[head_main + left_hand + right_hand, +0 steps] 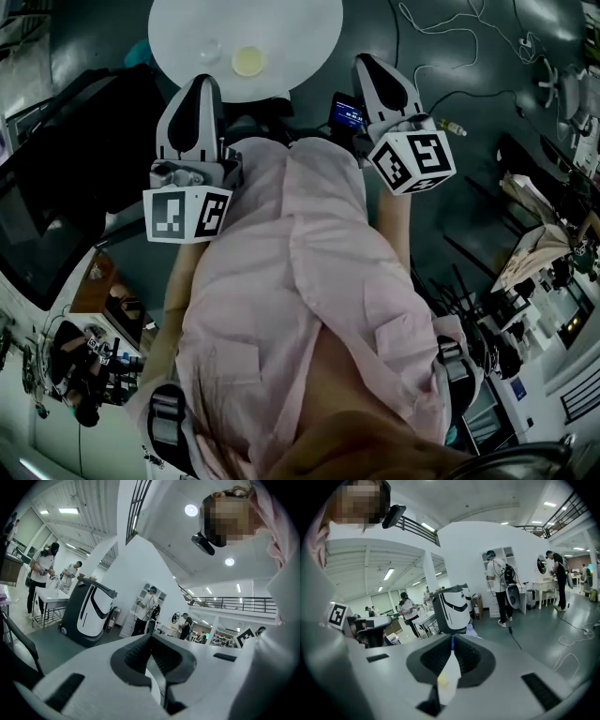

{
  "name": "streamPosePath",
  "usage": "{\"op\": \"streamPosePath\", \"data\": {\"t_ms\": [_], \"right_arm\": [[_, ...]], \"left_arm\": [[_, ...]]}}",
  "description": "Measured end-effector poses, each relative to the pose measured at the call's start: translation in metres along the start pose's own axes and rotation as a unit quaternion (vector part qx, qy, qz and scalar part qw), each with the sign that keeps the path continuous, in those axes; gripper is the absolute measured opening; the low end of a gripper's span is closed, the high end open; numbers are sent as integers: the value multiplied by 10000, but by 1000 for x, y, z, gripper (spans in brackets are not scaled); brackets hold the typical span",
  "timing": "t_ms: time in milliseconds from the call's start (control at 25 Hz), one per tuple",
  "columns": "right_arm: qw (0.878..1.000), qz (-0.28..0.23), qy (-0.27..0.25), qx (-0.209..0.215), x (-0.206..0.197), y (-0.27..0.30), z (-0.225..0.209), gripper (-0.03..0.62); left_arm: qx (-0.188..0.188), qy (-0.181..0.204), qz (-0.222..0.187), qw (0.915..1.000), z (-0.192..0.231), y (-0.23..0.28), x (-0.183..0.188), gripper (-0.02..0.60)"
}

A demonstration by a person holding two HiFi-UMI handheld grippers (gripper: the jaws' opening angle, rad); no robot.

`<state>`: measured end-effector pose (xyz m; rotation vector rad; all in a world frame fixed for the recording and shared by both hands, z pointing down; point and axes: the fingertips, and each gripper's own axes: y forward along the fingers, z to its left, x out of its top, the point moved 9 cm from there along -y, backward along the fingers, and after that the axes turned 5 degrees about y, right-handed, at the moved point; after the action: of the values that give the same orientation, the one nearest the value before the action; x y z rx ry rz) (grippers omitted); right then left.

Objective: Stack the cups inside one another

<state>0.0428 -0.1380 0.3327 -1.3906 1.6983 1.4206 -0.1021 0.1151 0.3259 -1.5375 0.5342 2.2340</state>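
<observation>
The left tongs [202, 86] and right tongs [368, 66] are both clenched on nothing. A yellowish cup [248, 61] and a clear cup [208, 49] stand on the round white bench [309, 37] at top centre, straight ahead of the left tongs, which look nearer.

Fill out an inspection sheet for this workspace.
Surface: round white table, ahead of both grippers.
Job's things: clear cup and pale yellow cup, side by side, not stacked.
Clutter: small device with lit blue screen.
Grippers: left gripper and right gripper shut, empty.
Cables: thin white cables loose on the dark floor.
Surroundings: open hall, other people, black-and-white wheeled machine.
</observation>
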Motion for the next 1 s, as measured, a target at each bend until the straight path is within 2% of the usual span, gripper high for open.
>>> {"op": "streamPosePath", "data": {"t_ms": [600, 1000], "right_arm": [[9971, 661, -280, 235, 6, 60, -4, 40], [9915, 1069, -466, 574, -6, 110, 15, 40]], "left_arm": [[138, -34, -29, 9999, 26, -3, 9, 15], [-57, 47, -47, 10000, 45, 4, 15, 15]]}}
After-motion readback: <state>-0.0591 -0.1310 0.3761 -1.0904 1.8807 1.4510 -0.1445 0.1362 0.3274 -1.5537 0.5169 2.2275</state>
